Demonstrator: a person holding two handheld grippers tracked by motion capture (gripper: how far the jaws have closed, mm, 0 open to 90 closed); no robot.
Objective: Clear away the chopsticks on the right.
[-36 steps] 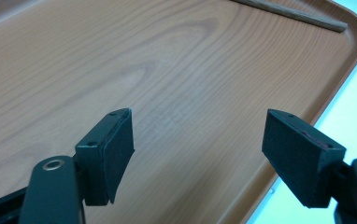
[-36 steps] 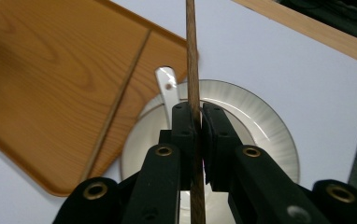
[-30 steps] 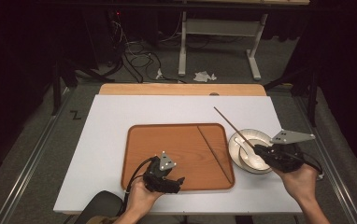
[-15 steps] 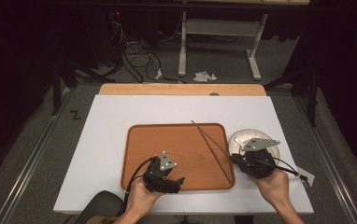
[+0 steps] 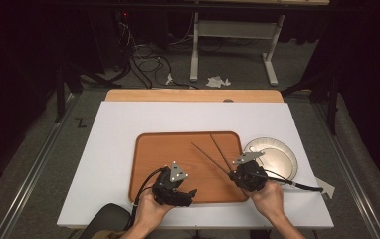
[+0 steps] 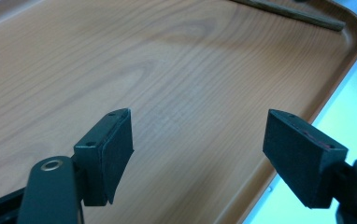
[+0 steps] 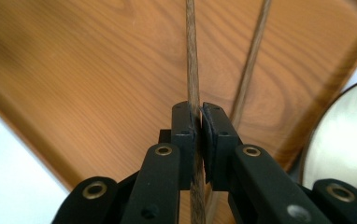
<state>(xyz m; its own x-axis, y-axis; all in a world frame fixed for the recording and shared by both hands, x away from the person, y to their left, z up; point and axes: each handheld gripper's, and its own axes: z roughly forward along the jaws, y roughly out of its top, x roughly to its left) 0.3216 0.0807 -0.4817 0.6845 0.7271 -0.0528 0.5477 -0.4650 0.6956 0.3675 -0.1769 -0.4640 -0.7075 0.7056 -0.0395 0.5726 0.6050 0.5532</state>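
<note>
Over tray | right hand-held gripper clamps chopstick | left hand-held gripper wide, near tray's edge

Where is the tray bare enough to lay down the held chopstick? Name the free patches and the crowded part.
The tray is bare across its left and middle, between its left rim and the left gripper. Its right side is crowded: the second chopstick lies there, beside the held chopstick in the right gripper, with the bowl just beyond the rim.
</note>
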